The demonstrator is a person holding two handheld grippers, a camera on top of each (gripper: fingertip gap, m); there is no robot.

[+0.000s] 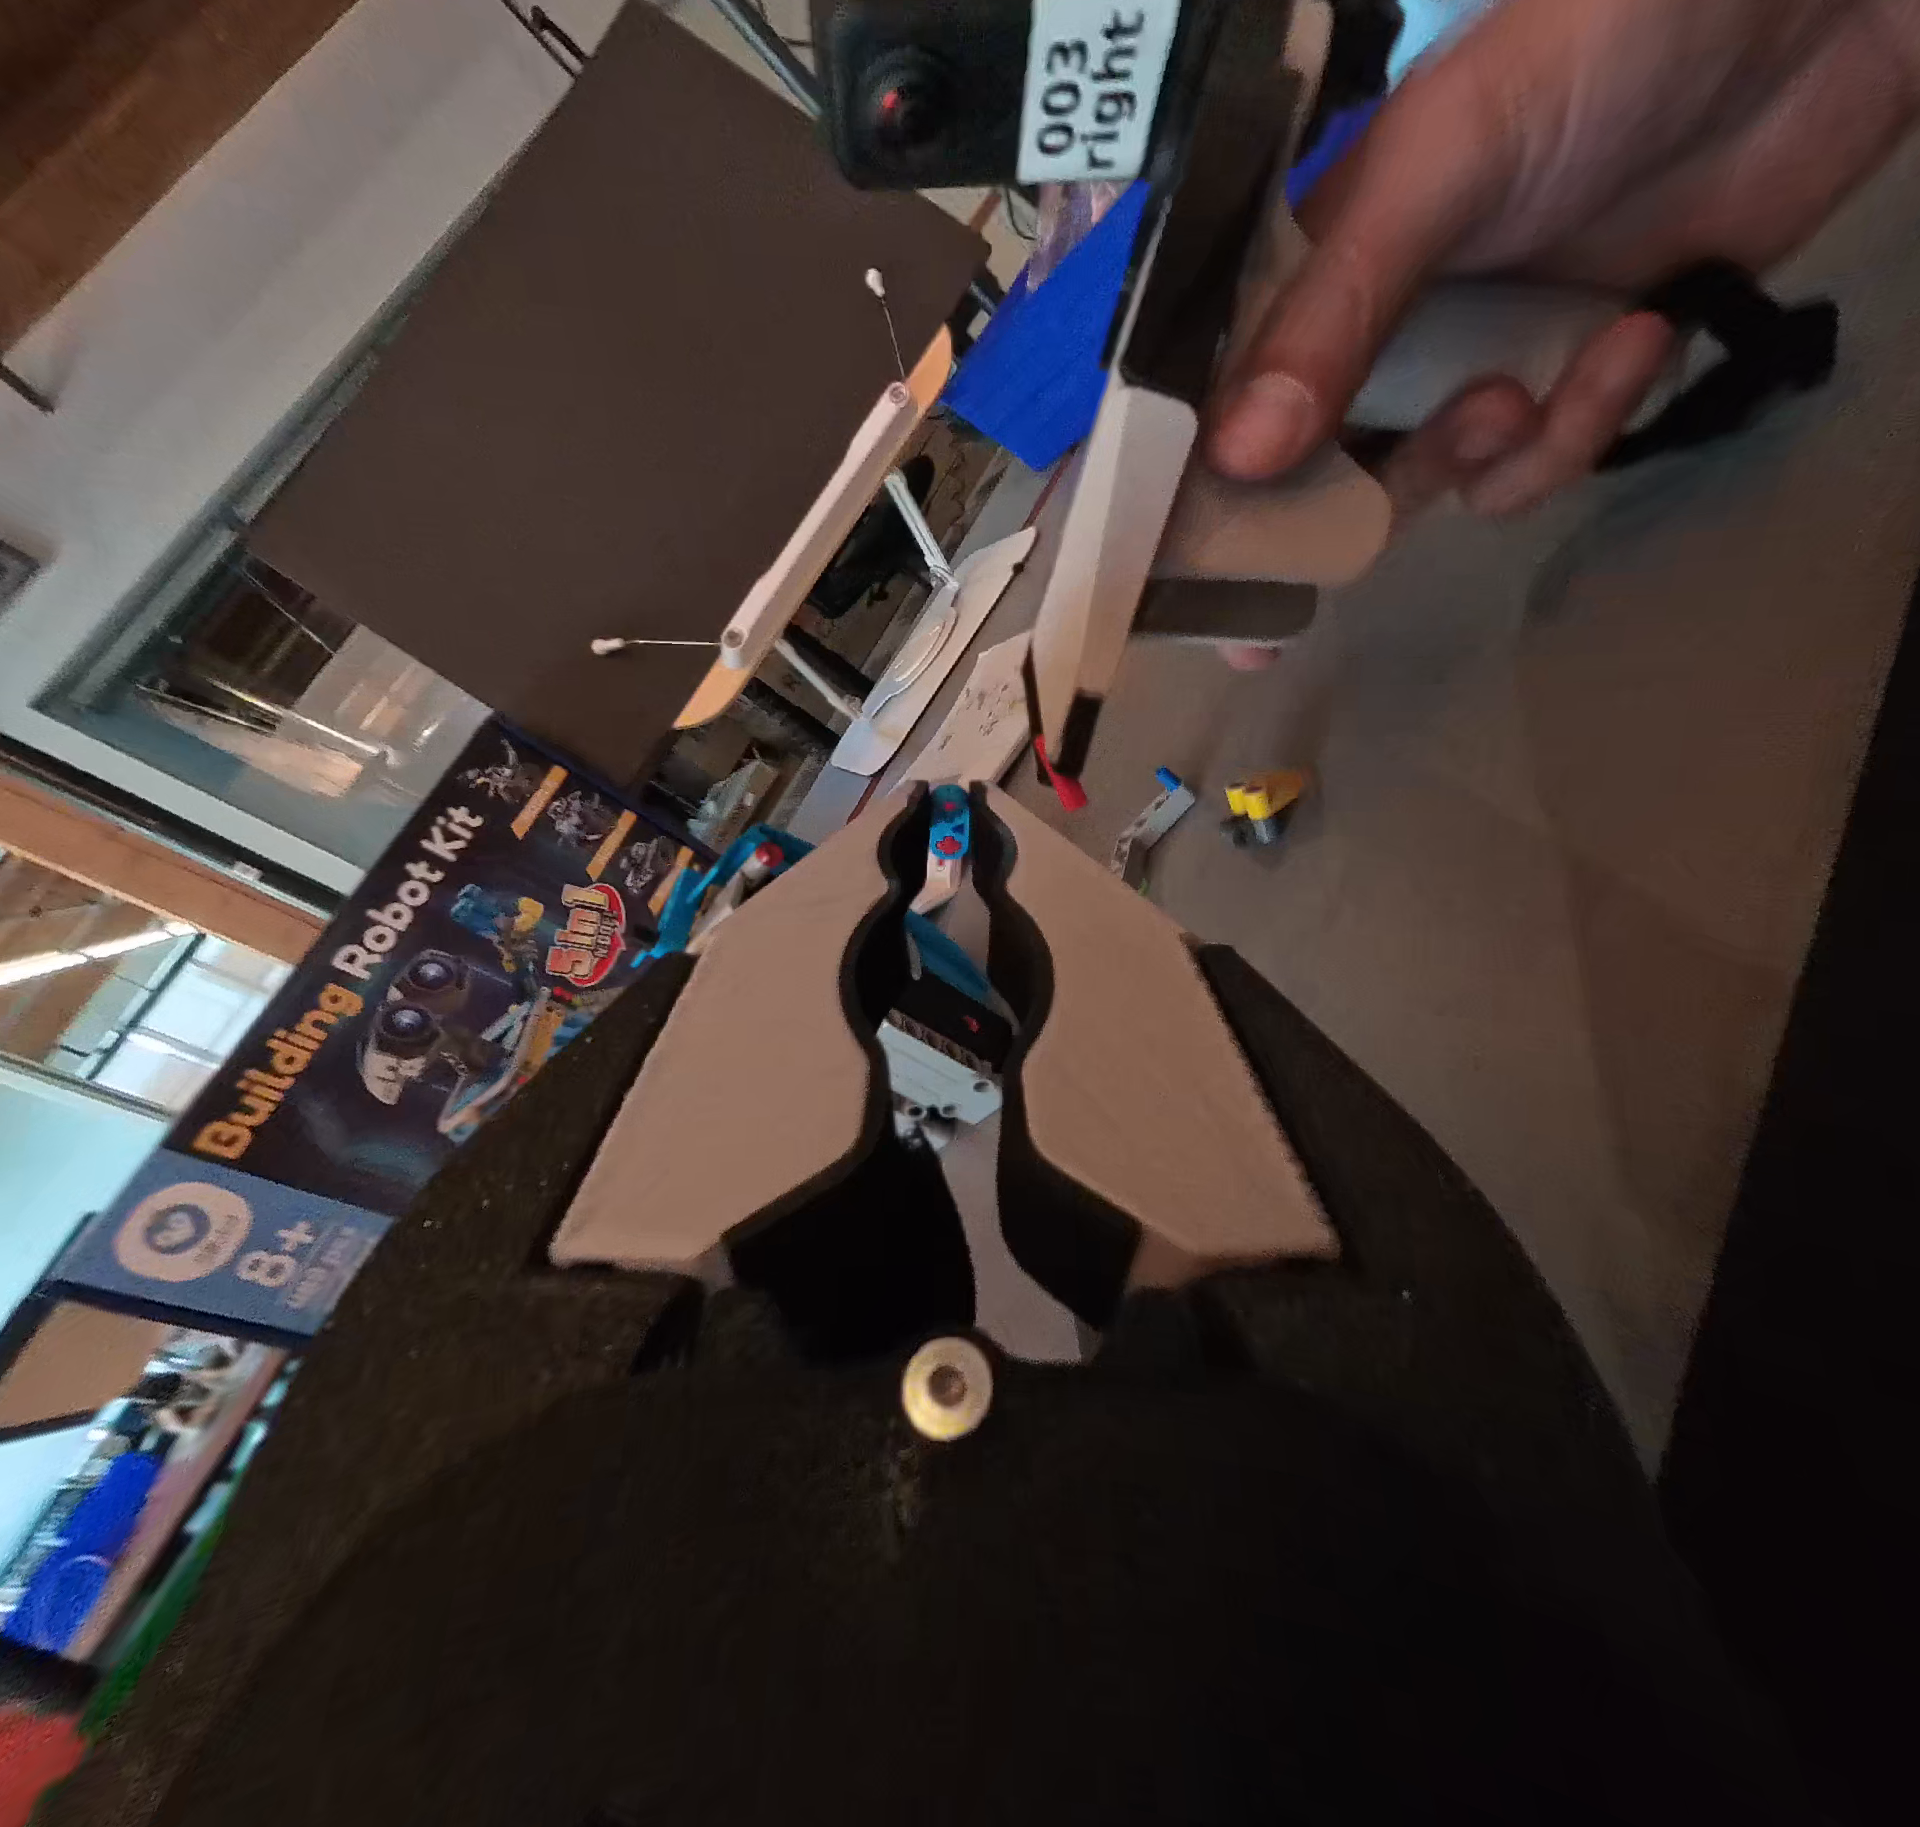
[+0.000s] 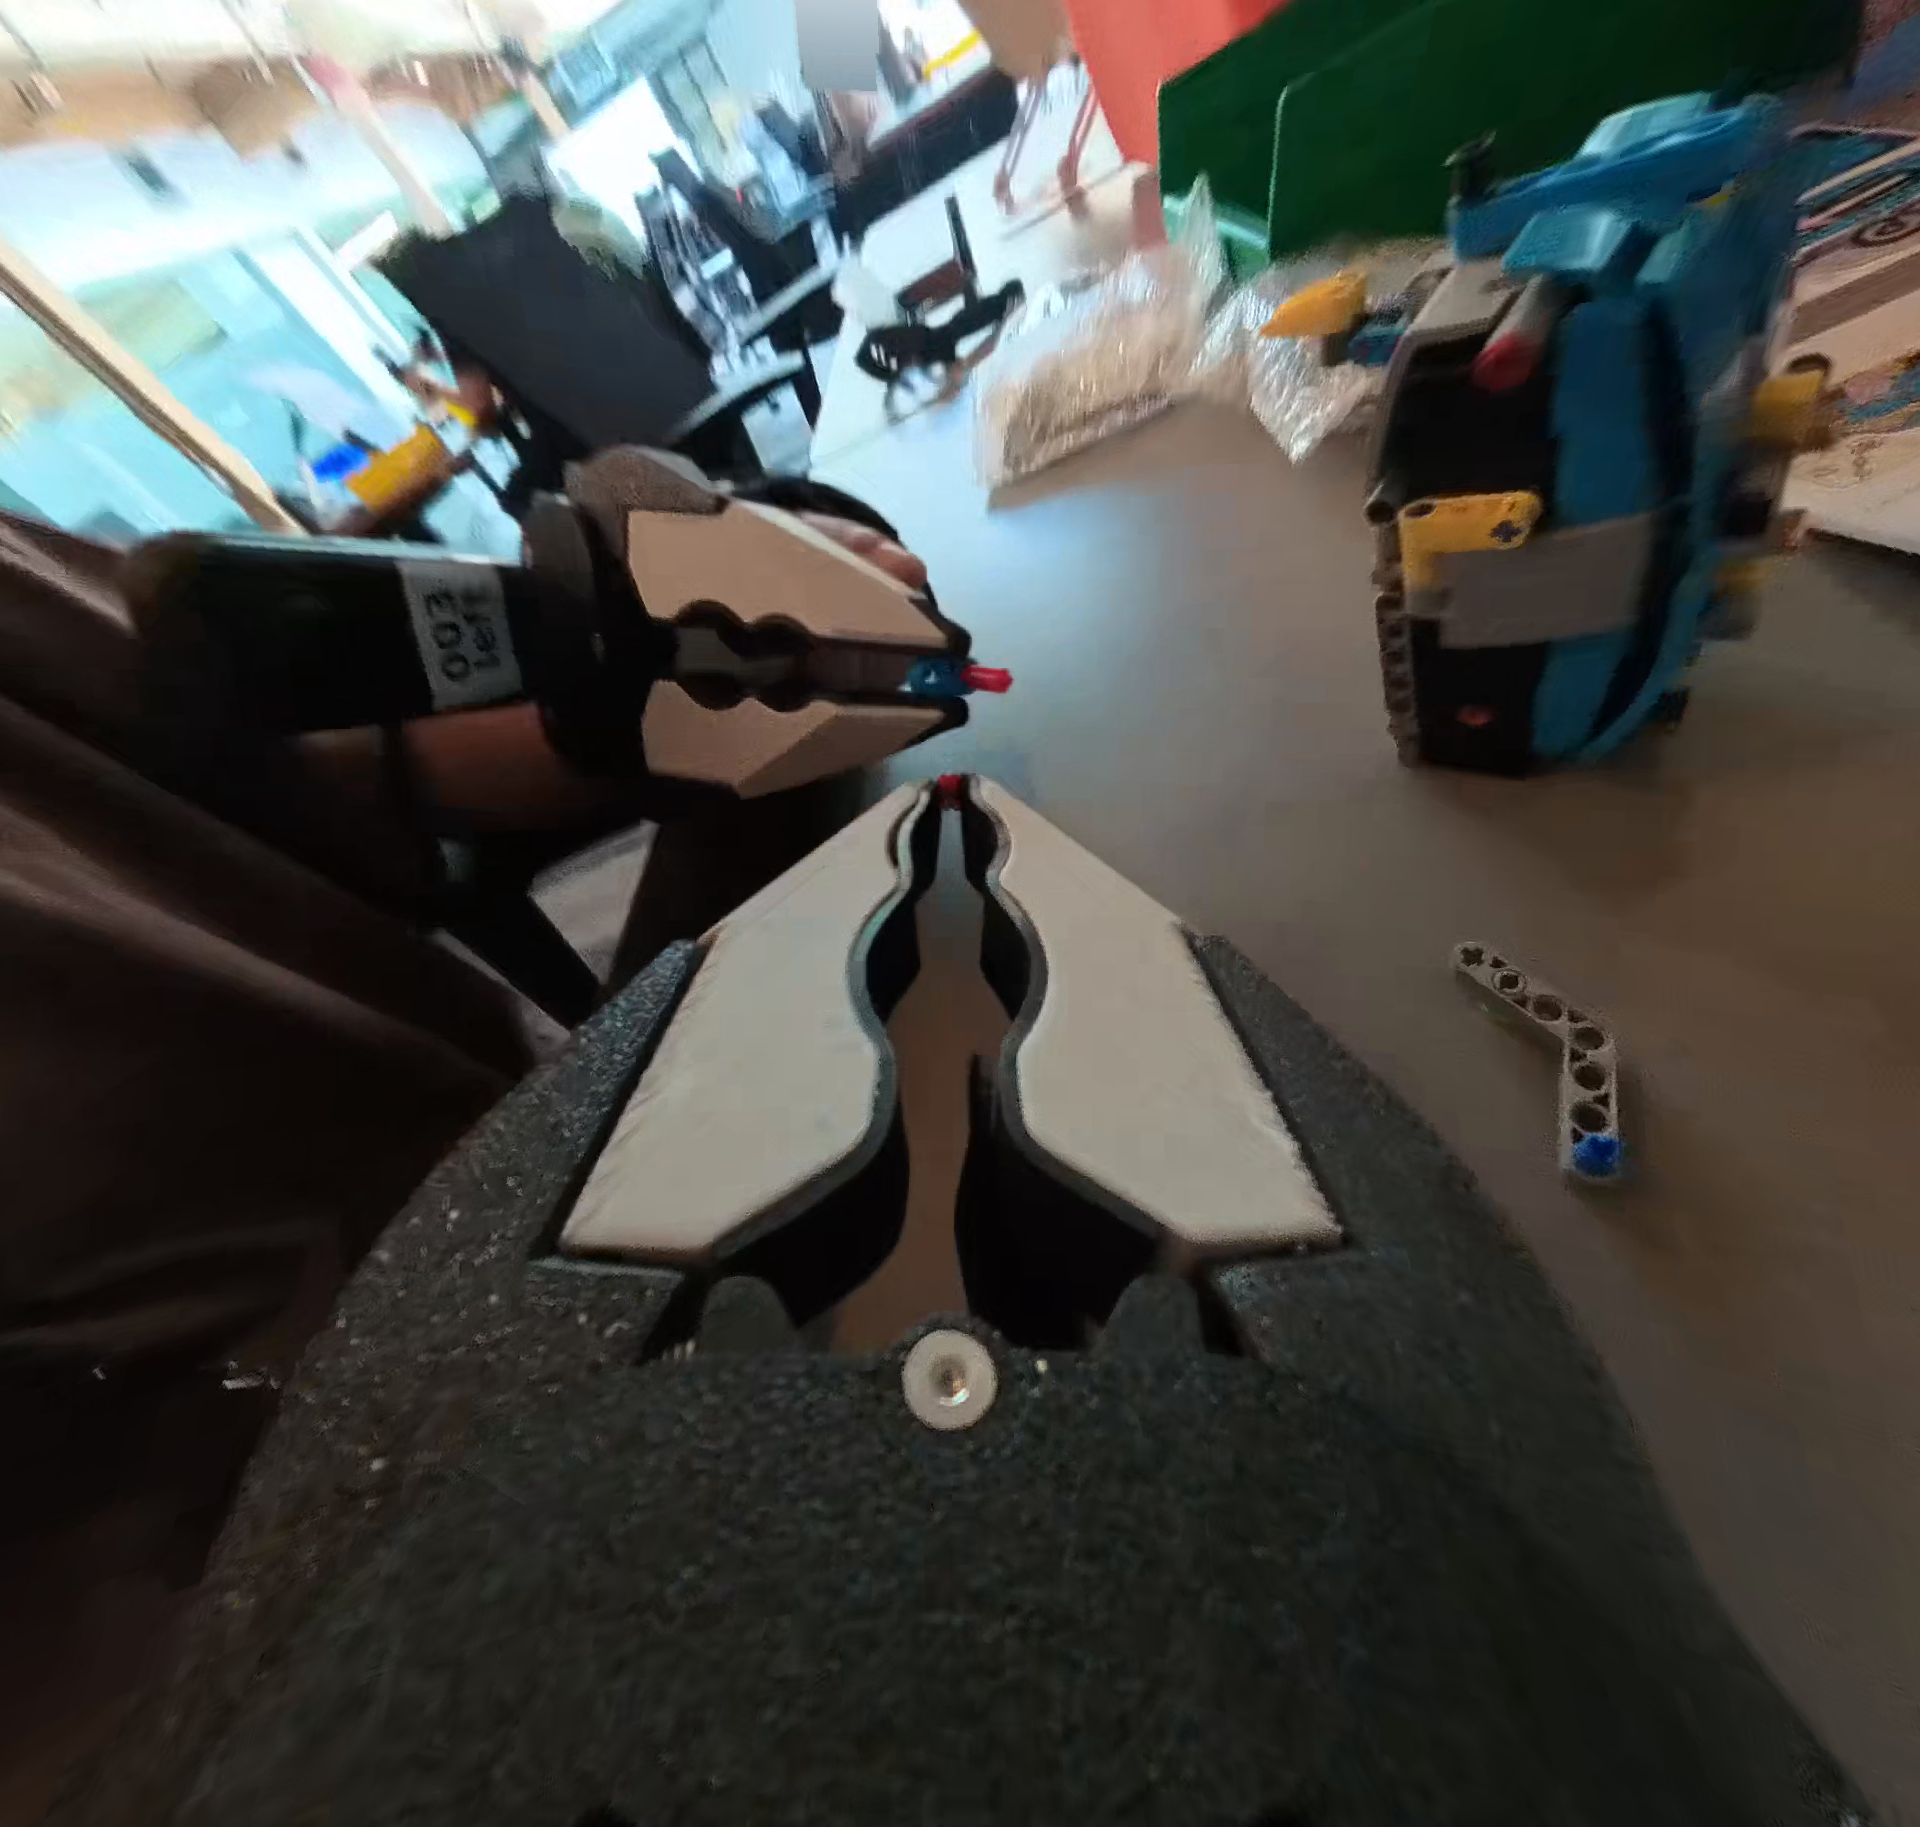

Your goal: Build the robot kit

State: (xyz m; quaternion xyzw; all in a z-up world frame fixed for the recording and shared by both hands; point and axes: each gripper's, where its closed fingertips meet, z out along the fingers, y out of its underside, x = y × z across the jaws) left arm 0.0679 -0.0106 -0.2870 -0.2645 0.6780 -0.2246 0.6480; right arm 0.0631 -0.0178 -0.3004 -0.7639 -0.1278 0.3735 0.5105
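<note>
Left gripper (image 1: 948,803) fingers clamped on a small blue connector (image 1: 950,830) with a red pin (image 2: 985,677) sticking out. Right gripper (image 2: 948,790) fingers pinched on a small red piece (image 2: 948,786), just beside it above the tabletop (image 2: 1195,738). Blue toy model (image 2: 1590,447) toward the far edge; bent grey beam (image 2: 1553,1050) lying flat nearer.
</note>
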